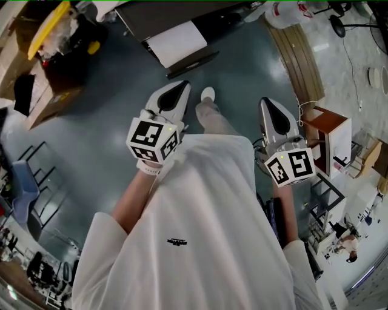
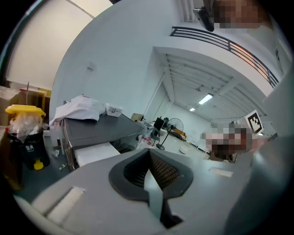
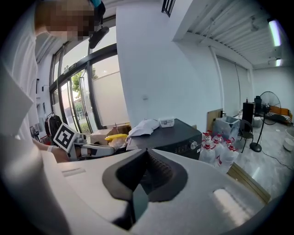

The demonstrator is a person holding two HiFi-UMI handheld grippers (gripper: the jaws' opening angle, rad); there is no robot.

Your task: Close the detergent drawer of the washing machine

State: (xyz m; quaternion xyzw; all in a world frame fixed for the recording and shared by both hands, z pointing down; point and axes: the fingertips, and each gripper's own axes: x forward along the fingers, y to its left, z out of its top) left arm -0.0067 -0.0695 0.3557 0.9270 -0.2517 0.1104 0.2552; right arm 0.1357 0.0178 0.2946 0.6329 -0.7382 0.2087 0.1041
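Observation:
The dark grey washing machine (image 1: 163, 15) stands on the floor well ahead of me, at the top of the head view. A white slab (image 1: 177, 43) juts out of its near side; it looks like the pulled-out detergent drawer (image 2: 95, 153). My left gripper (image 1: 180, 89) and right gripper (image 1: 270, 104) are held at waist height, far short of the machine. Both are shut with nothing between the jaws. The left gripper (image 2: 149, 152) points toward the machine's (image 2: 98, 127) corner. The right gripper (image 3: 148, 153) faces the machine's (image 3: 174, 135) front with its knobs.
A white cloth (image 2: 79, 108) and a small box lie on the machine's top. A yellow-lidded bin (image 1: 51, 24) and cardboard boxes stand to its left. Water bottles (image 3: 221, 148) sit to its right. A wooden stool (image 1: 327, 130) stands at my right, and my shoe (image 1: 208, 94) shows ahead.

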